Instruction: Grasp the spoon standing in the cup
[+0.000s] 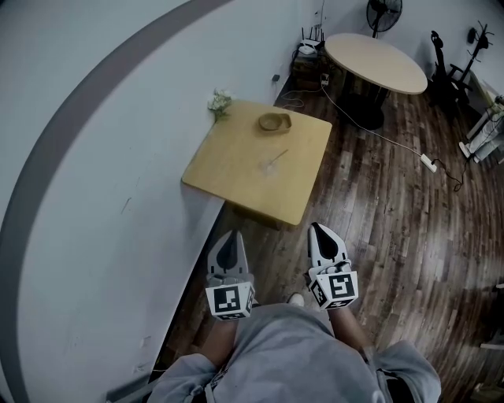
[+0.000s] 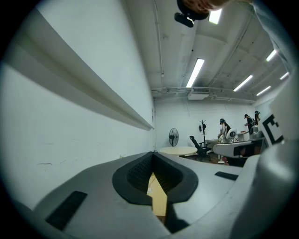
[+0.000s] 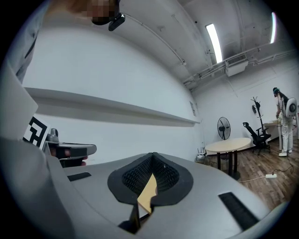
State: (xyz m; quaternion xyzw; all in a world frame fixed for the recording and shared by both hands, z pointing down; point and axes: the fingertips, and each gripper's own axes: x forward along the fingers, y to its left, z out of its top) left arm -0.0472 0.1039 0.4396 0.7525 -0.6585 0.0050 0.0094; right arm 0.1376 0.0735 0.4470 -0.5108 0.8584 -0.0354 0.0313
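Note:
A small square wooden table [image 1: 236, 169] stands against the white wall, well ahead of both grippers. Near its middle a thin spoon [image 1: 277, 158] leans up out of a small clear cup [image 1: 270, 167] that is hard to make out. My left gripper [image 1: 229, 236] and right gripper [image 1: 318, 228] are held level side by side over the floor, short of the table's near edge, both shut and empty. In the left gripper view the left gripper [image 2: 153, 158] shows only a sliver of tabletop [image 2: 158, 196] between its pads. The right gripper [image 3: 152, 158] shows the same.
A shallow brown bowl [image 1: 275, 121] and a small bunch of white flowers [image 1: 219, 102] sit at the table's far side. A round table [image 1: 376, 61], a fan [image 1: 383, 13] and a floor cable with a power strip [image 1: 428, 162] lie beyond. People stand far off at the right [image 3: 282, 122].

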